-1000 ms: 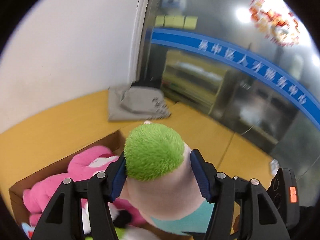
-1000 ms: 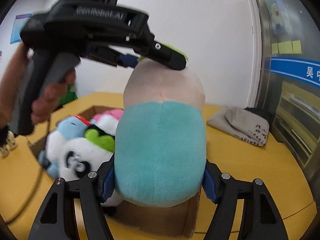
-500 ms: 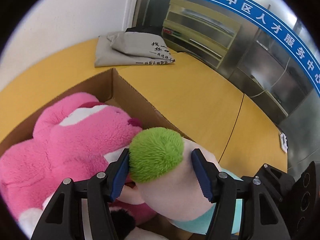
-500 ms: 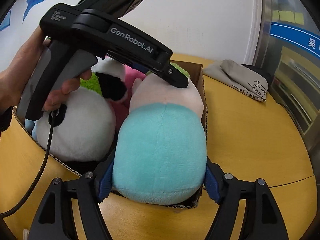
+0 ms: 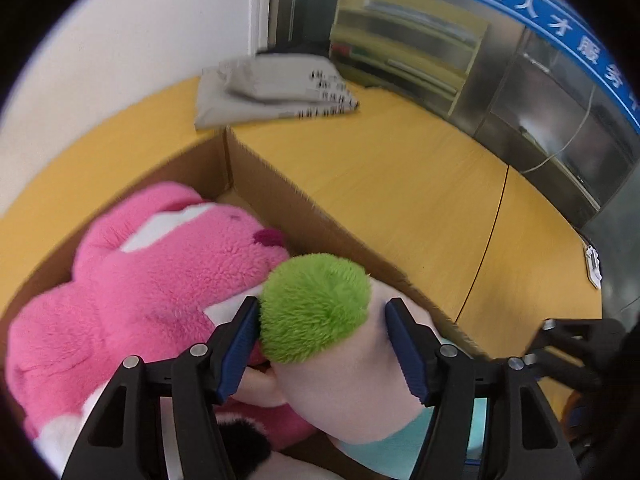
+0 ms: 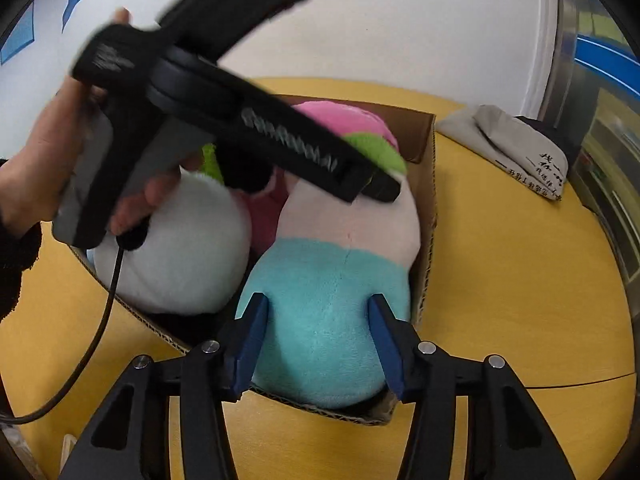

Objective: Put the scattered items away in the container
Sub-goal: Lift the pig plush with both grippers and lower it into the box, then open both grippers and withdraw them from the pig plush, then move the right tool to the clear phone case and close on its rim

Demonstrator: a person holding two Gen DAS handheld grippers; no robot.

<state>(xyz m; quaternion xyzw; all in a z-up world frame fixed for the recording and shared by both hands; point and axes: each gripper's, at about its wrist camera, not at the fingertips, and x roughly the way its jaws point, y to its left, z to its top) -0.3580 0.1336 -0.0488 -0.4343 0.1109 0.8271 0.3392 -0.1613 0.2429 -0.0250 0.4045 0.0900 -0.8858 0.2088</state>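
Yellow tabletop point(image 6: 500, 280) carries a cardboard box point(image 6: 430, 208) of plush toys; both grippers seemingly clamp the green-tufted doll point(image 5: 320, 304)

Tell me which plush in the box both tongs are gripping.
The teal-bodied doll with green hair: left tongs clamp its head, right tongs its body. The pink bear and white panda lie untouched in the cardboard box.
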